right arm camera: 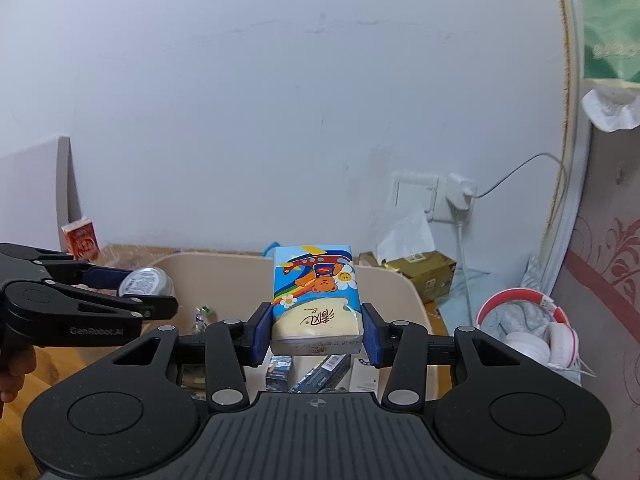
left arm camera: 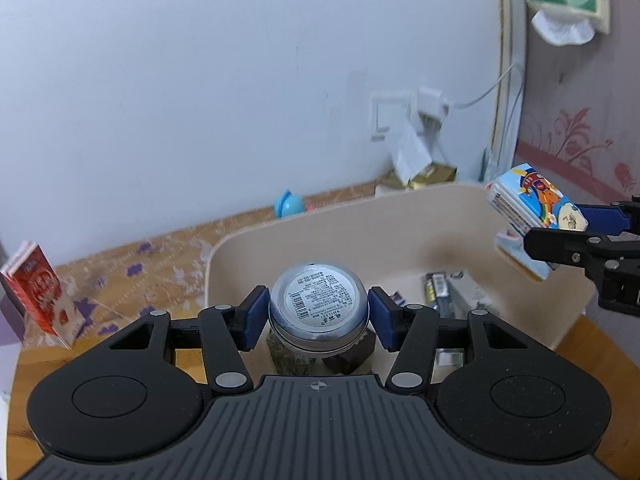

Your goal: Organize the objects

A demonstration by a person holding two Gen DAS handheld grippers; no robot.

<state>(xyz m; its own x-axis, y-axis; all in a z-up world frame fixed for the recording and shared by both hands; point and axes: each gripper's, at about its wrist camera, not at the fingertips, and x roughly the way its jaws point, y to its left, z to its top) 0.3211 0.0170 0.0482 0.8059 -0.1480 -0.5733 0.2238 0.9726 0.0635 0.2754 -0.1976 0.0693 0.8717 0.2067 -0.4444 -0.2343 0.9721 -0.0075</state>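
My left gripper (left arm camera: 318,318) is shut on a round silver tin (left arm camera: 318,308) with a white label, held above the beige bin (left arm camera: 248,248). My right gripper (right arm camera: 316,334) is shut on a blue cartoon tissue pack (right arm camera: 314,292), also held over the beige bin (right arm camera: 396,284). The tissue pack shows in the left wrist view (left arm camera: 536,204) at the far right, above the bin's right side. The left gripper with the tin (right arm camera: 146,282) shows at the left of the right wrist view. Several small boxes and packets (right arm camera: 316,372) lie in the bin.
A red carton (left arm camera: 40,288) stands on the wooden table at the left. A blue ball (left arm camera: 288,203) lies by the wall. A gold box (right arm camera: 420,276) and red-white headphones (right arm camera: 532,328) lie right of the bin. A charger (right arm camera: 460,196) hangs from a wall socket.
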